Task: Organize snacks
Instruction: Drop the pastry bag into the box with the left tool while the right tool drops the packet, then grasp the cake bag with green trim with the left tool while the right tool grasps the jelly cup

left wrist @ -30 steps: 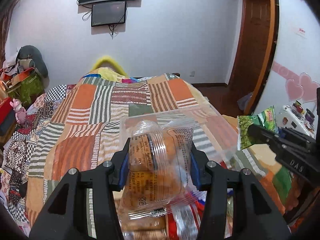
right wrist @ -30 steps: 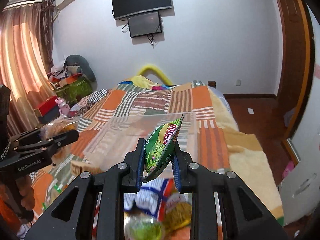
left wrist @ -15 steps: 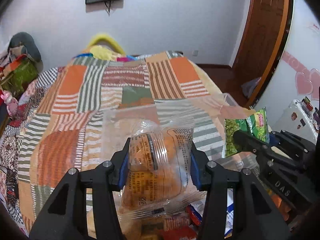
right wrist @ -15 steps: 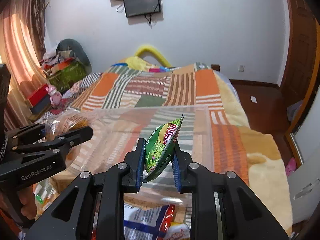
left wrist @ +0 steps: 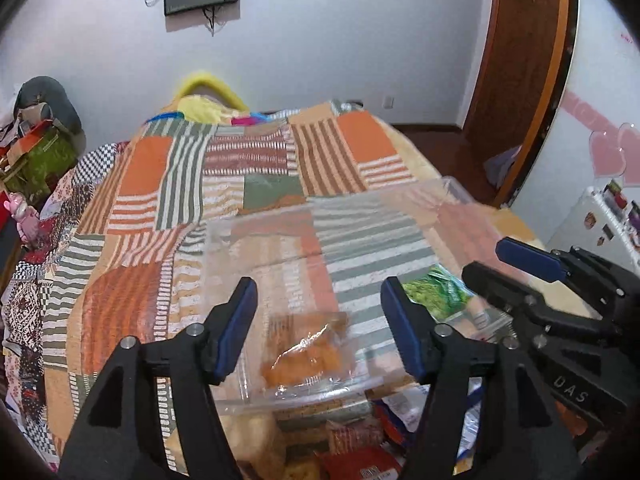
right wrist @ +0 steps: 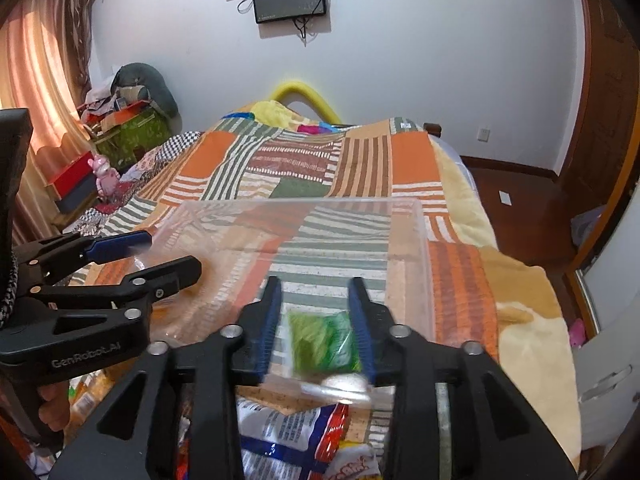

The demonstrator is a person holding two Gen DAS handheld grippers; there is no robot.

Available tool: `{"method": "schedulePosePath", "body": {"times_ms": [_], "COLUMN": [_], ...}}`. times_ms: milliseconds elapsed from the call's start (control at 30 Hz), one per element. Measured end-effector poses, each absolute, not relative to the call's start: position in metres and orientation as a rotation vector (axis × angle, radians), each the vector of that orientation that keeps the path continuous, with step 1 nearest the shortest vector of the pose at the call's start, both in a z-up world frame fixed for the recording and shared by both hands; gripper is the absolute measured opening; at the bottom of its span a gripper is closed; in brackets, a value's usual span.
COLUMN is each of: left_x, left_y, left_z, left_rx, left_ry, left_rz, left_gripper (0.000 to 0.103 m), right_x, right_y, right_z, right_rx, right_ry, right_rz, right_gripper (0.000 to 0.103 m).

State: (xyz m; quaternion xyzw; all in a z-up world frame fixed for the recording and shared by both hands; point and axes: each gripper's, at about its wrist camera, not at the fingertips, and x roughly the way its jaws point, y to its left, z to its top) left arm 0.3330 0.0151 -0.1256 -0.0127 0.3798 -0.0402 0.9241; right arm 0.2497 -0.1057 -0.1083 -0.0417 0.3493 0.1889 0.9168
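A clear plastic box (left wrist: pixel 452 186) (right wrist: pixel 300 202) sits on the patchwork bed. Over its near left part my left gripper (left wrist: pixel 318 286) (right wrist: pixel 172 250) hangs with its jaws opening. The orange snack packet (left wrist: pixel 308 354) lies loose on the box floor below them, touched by neither pad. Over the box's near right part my right gripper (right wrist: pixel 315 282) (left wrist: pixel 486 260) also has its jaws opening. A blurred green snack packet (right wrist: pixel 322 340) (left wrist: pixel 434 292) lies in the box under and between those fingers, free of the pads.
A heap of mixed snack packets (left wrist: pixel 352 440) (right wrist: pixel 288 440) lies on the bed in front of the box. The quilt (left wrist: pixel 256 184) stretches beyond it. A wooden door (left wrist: pixel 520 80) and a white cabinet (right wrist: pixel 608 320) stand to the right, clutter (right wrist: pixel 128 128) to the left.
Both grippers came forward and down over the clear box and opened. The orange packet left the left jaws and the green packet left the right jaws; both now lie in the box.
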Motion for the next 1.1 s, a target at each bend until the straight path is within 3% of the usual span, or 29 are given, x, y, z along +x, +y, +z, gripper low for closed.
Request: {"method": "schedulePosePath", "body": {"times_ms": [33,233,367,533,1100], "left_x": [0.329,0.292,0.261,0.224,0.13], "left_y": [0.015,0.023,0.038,0.058,0.108], "left_z": [-0.121,-0.086,-0.071,-0.068,-0.158], "left_rx": [-0.03,-0.047,-0.069,-0.061,-0.085], "left_ry": [0.765,0.677,0.644,0.642,0.852], "left_rz": [-0.082,-0.09,-0.096,-0.08,-0.03], "left_gripper": [0.067,0.077,0.085,0.09,0.092], "right_x": [0.248,0.228,0.209,0.182,0.133], "right_y": [-0.106,-0.112,-0.117,-0.125,-0.135], "right_z": [-0.105,-0.083,-0.07,-0.064,-0.11], "right_rx": [-0.082,-0.077,-0.077,-0.085,-0.086], "right_ry": [0.711,0.667,0.631,0.608,0.729], "right_rz": [0.388,0.401,0.417,0.428,0.416], "right_gripper": [0.043,0.044,0.05,0.051,0.057]}}
